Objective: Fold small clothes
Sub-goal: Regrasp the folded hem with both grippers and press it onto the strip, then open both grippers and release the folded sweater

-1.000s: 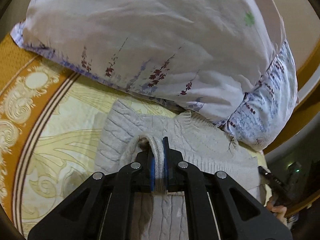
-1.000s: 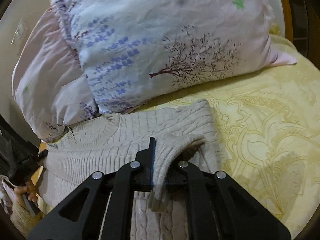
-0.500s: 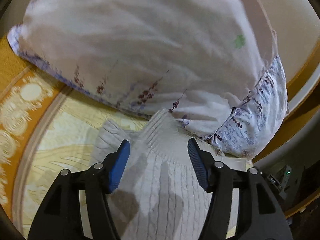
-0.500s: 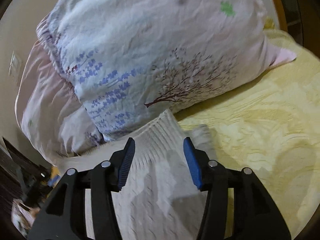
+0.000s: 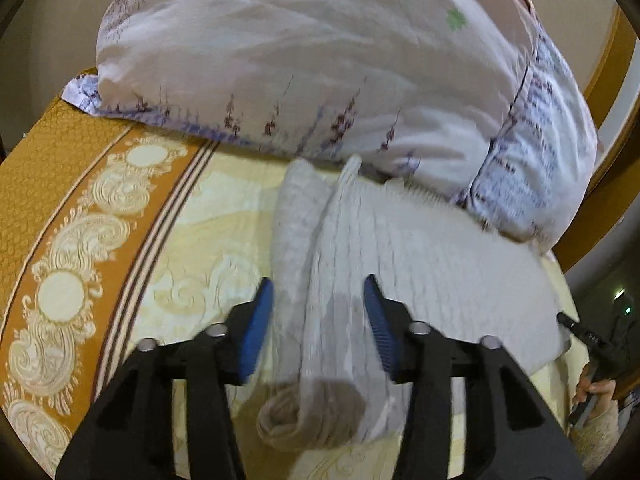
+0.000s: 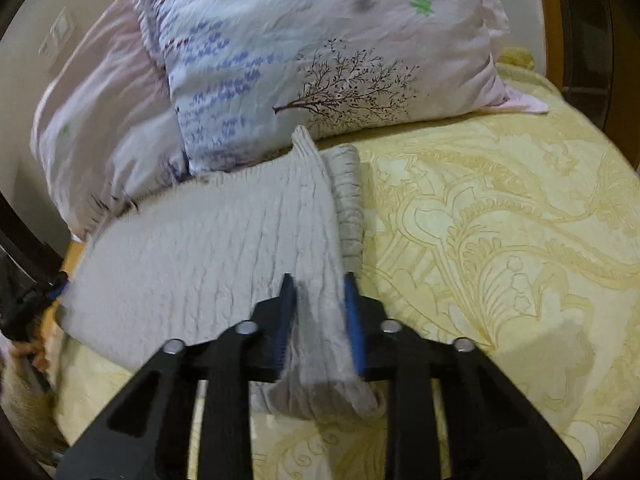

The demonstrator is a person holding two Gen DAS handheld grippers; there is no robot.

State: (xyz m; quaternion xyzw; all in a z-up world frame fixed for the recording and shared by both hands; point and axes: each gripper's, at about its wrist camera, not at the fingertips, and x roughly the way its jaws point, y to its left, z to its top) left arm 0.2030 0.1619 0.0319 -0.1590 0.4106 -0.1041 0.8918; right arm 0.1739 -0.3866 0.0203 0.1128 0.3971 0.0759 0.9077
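A beige cable-knit sweater (image 5: 420, 264) lies folded on the yellow bedspread, its far edge against the pillows. My left gripper (image 5: 318, 300) is open, its blue pads either side of the sweater's left folded edge, not pinching it. In the right wrist view the sweater (image 6: 200, 256) fills the left centre. My right gripper (image 6: 318, 292) is open, with the sweater's right folded edge between its pads. A rolled sleeve end (image 5: 296, 416) lies near the left gripper's base.
Two floral pillows (image 6: 320, 52) lean at the head of the bed. The bedspread (image 6: 500, 240) is yellow with an orange patterned border (image 5: 60, 240) at the left. A hand with the other gripper (image 5: 596, 364) shows at the right edge.
Both grippers were shut on sweater folds a second ago. They have opened and let the cloth go, and have drawn back toward me; the sweater now lies folded.
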